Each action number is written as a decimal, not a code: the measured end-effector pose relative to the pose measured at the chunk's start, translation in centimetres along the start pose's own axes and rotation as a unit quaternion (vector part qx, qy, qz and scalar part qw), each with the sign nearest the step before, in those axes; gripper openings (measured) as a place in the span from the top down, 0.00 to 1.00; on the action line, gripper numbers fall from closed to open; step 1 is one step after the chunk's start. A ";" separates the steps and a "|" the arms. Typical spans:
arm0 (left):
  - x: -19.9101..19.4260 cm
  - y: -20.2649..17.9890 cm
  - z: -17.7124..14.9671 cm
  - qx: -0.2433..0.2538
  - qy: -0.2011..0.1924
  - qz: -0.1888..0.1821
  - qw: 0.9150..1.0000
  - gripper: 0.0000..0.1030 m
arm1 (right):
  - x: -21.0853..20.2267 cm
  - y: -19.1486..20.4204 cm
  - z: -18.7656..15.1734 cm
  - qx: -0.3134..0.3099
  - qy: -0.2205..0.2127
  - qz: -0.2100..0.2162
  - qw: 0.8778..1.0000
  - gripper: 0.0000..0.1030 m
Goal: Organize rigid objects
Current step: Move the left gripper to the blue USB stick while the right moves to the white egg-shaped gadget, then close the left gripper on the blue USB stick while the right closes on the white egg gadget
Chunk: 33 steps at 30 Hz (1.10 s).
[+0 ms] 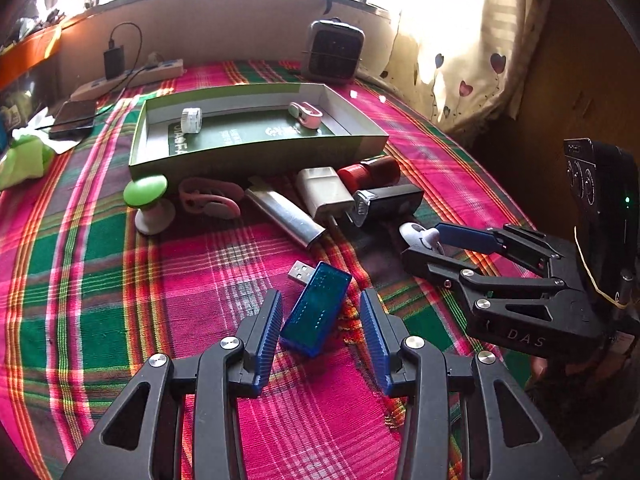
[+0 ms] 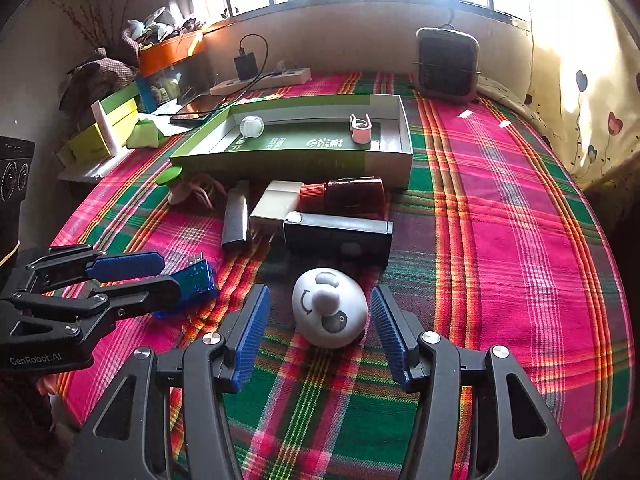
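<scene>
Black left gripper (image 1: 322, 322) "GenRobot.AI", wide around USB stick (image 1: 316, 312); right gripper (image 2: 316, 320) "DAS", wide.

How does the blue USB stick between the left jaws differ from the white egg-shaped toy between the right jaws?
The blue USB stick is flat, rectangular and translucent; the white egg-shaped toy is rounded and opaque. The stick has a bare metal plug at its far end; the toy has a painted face and a nub nose. The stick lies at an angle across its gap. Both rest on the plaid cloth between open jaws, ungripped.
</scene>
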<state>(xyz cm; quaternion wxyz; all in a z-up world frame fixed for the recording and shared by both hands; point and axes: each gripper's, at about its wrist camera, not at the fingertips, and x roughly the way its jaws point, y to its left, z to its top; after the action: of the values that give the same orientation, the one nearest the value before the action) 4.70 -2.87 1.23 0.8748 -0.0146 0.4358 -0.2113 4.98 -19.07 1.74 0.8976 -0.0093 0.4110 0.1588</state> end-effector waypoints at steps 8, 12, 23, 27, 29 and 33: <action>0.8 -0.5 -0.4 0.008 0.009 0.015 1.000 0.62 | 0.7 0.2 -0.3 -0.009 0.011 -0.012 1.000 0.47; 1.1 -0.6 -0.2 0.011 0.005 0.020 1.000 0.62 | 0.9 0.4 -0.2 -0.017 0.012 -0.019 1.000 0.47; 1.3 -0.8 -0.1 0.015 -0.006 0.029 0.999 0.62 | 1.2 0.7 -0.1 -0.028 0.018 -0.033 0.999 0.47; 1.4 -0.8 -0.1 0.017 -0.008 0.035 0.999 0.66 | 1.1 0.7 -0.1 -0.027 0.017 -0.033 0.999 0.47; 1.4 -0.7 -0.1 0.014 -0.009 0.038 0.999 0.72 | 1.1 0.9 -0.2 -0.030 0.017 -0.036 0.999 0.47; 1.3 -0.5 -0.1 0.010 -0.011 0.037 0.999 0.75 | 1.1 0.8 -0.3 -0.028 0.016 -0.040 0.999 0.52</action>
<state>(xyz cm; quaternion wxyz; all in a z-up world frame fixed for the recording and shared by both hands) 5.16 -3.82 0.26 0.8870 0.0081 0.4237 -0.1832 5.19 -18.06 0.86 0.8961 -0.0532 0.4199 0.1335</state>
